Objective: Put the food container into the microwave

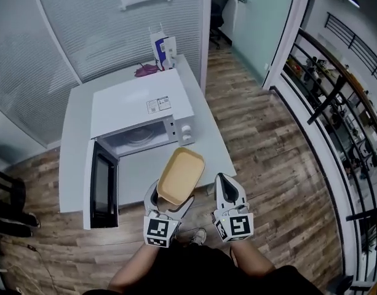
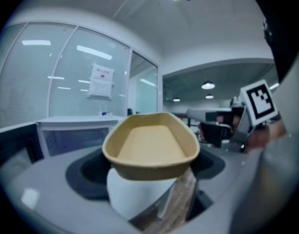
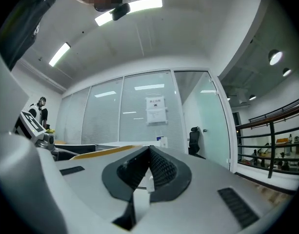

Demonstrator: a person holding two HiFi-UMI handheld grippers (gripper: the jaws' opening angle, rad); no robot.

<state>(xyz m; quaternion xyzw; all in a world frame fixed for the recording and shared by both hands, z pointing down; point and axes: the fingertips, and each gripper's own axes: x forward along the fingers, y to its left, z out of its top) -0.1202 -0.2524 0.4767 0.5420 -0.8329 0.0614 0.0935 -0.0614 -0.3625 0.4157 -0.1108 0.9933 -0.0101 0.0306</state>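
Observation:
An empty tan food container (image 1: 181,176) is held above the table's front edge, my left gripper (image 1: 170,203) shut on its near rim. In the left gripper view the container (image 2: 150,147) fills the middle, open side up, tilted. The white microwave (image 1: 139,112) stands on the table with its door (image 1: 104,185) swung open to the left and its cavity (image 1: 139,137) showing. My right gripper (image 1: 228,189) hangs beside the container, apart from it, jaws shut with nothing between them; the right gripper view shows that gripper (image 3: 148,168) closed.
A grey table (image 1: 145,171) carries the microwave. Behind the microwave stand a white and blue bag (image 1: 163,51) and a dark purple item (image 1: 146,70). Glass partition walls rise behind the table. A railing (image 1: 336,121) runs along the right over wooden floor.

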